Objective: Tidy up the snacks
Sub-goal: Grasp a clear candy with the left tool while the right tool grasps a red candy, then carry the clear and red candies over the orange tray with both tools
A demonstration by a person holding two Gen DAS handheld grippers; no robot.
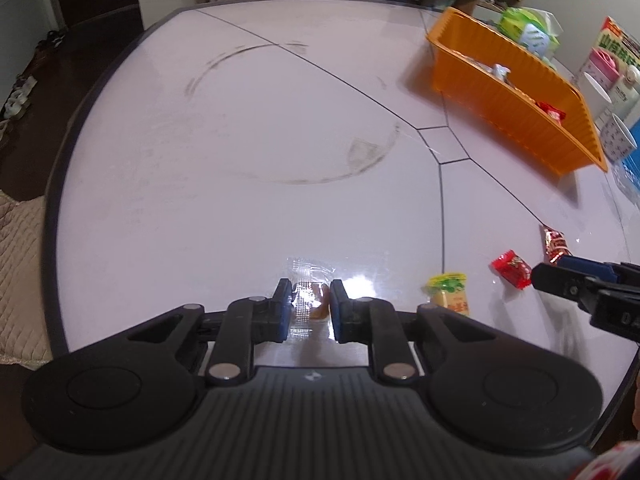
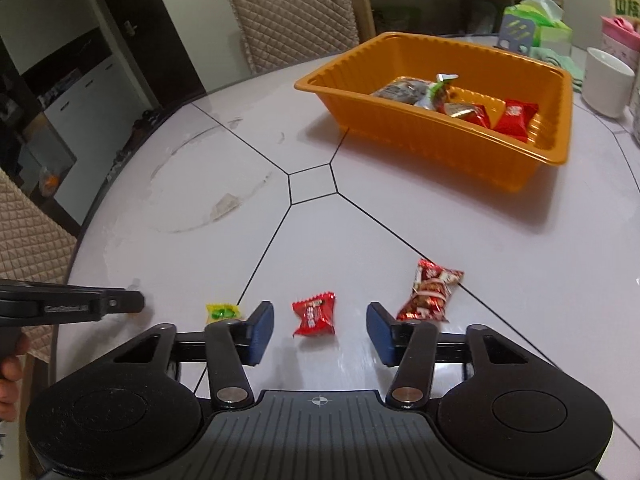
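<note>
- The left gripper (image 1: 310, 304) is closed on a clear-wrapped snack (image 1: 316, 300); its pads press the wrapper from both sides, I think so that it can be carried to the orange basket (image 1: 516, 116), far ahead and to the right of it.
- The right gripper (image 2: 320, 330) is partly open, and the small red candy (image 2: 314, 314) lies between its pads, not yet pinched.
- The yellow candy (image 2: 222, 312) is just outside its left finger, and the long red packet (image 2: 430, 298) is beyond its right finger.
- Several snacks already lie inside the basket.
</note>
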